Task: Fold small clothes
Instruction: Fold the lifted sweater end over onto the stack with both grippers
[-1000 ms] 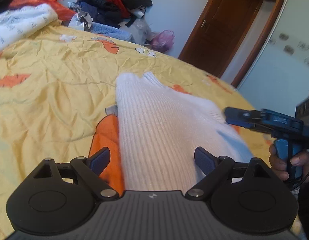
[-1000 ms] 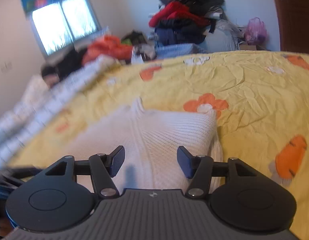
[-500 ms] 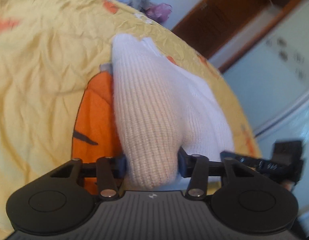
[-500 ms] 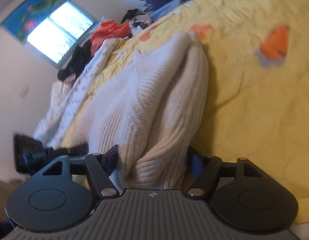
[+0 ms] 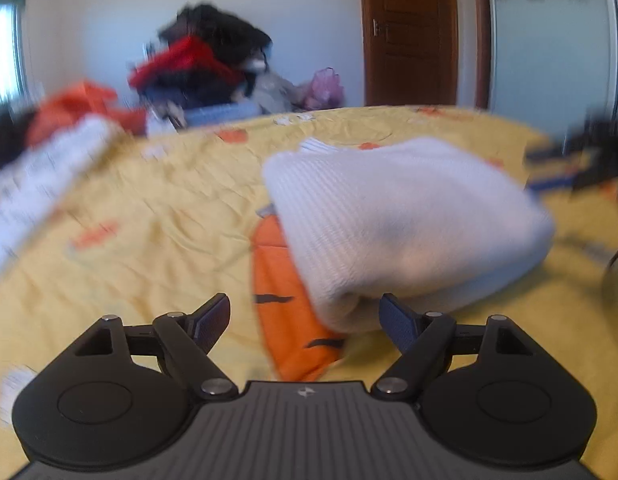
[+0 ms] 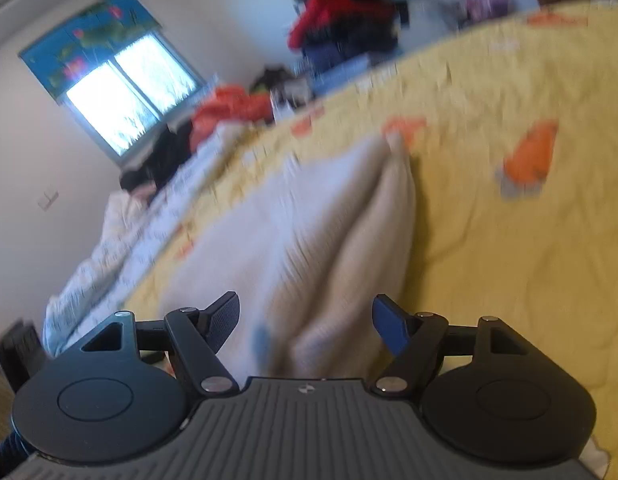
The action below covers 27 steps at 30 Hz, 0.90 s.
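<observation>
A white ribbed knit sweater [image 5: 405,216] lies folded in a thick bundle on the yellow bedspread [image 5: 149,240]. My left gripper [image 5: 305,324] is open, its jaws wide, with the sweater's near folded end just ahead and to the right, not held. In the right wrist view the sweater [image 6: 309,240] stretches away from my right gripper [image 6: 305,328], which is open with the sweater's near edge between its fingers, not clamped. The right gripper also shows blurred at the far right of the left wrist view [image 5: 569,164].
A heap of red, black and blue clothes [image 5: 205,68] sits at the far edge of the bed. An orange garment [image 5: 81,108] and a white patterned quilt [image 5: 37,176] lie on the left. A brown door [image 5: 409,32] and a window [image 6: 125,92] are on the walls.
Both grippers were shut on the sweater's folded end half a second ago; both have opened and let go. Both cameras have drawn back and levelled, and the sweater rests on the bed.
</observation>
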Each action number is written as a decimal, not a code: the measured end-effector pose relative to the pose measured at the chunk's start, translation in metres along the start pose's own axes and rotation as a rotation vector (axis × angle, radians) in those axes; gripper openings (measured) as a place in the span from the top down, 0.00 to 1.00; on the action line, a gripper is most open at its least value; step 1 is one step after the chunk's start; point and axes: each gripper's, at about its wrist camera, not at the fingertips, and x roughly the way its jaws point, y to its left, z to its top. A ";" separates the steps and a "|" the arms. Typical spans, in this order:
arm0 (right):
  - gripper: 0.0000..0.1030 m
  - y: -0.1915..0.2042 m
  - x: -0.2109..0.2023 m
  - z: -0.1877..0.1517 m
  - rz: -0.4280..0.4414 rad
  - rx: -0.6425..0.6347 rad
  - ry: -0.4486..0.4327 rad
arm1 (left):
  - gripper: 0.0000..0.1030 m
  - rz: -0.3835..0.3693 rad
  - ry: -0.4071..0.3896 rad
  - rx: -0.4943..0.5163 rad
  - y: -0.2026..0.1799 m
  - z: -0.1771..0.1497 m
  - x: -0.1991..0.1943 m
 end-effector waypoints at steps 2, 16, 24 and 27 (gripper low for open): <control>0.29 0.013 0.004 0.007 0.048 -0.017 -0.004 | 0.42 0.037 -0.001 0.048 -0.008 0.001 0.007; 0.75 0.039 0.059 0.000 -0.024 -0.280 0.177 | 0.84 0.045 -0.007 0.030 -0.011 -0.011 0.036; 0.38 0.034 0.028 0.032 0.077 -0.130 0.059 | 0.53 -0.034 -0.017 0.119 -0.015 -0.014 -0.008; 0.28 0.017 0.032 0.066 0.039 -0.021 0.016 | 0.20 -0.034 -0.065 0.059 -0.007 -0.011 -0.019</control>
